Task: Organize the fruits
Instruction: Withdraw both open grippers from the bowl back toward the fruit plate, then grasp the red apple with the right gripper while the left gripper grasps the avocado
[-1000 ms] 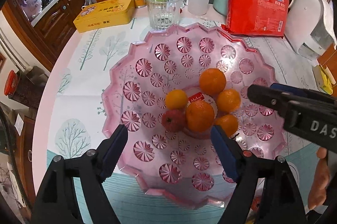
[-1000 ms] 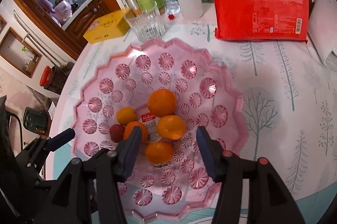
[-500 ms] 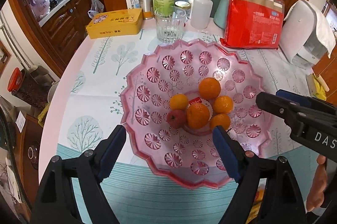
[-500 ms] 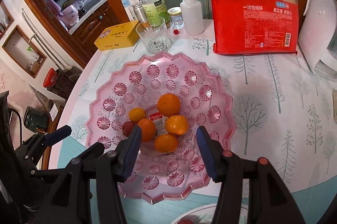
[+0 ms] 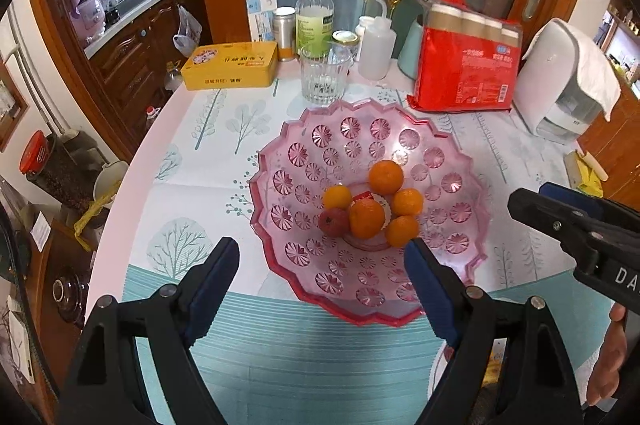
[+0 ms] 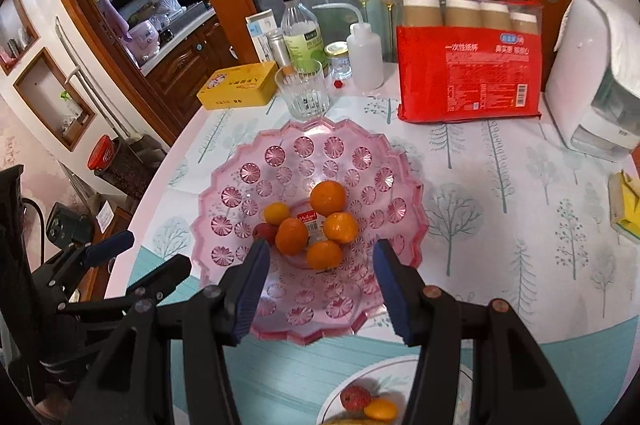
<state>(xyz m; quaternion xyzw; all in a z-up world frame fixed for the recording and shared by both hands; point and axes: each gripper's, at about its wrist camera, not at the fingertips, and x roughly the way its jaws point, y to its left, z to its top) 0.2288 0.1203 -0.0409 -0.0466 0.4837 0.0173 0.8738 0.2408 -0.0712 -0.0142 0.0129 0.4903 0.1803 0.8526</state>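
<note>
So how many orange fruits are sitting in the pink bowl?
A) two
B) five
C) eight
B: five orange fruits sit in the middle of the pink bowl, beside one small red fruit.

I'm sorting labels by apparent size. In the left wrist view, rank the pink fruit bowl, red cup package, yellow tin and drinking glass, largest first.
1. pink fruit bowl, clearly largest, though it is also nearest the camera.
2. red cup package.
3. yellow tin.
4. drinking glass, smallest.
The tin and the glass stand about equally far off, so their order is fair.
</note>
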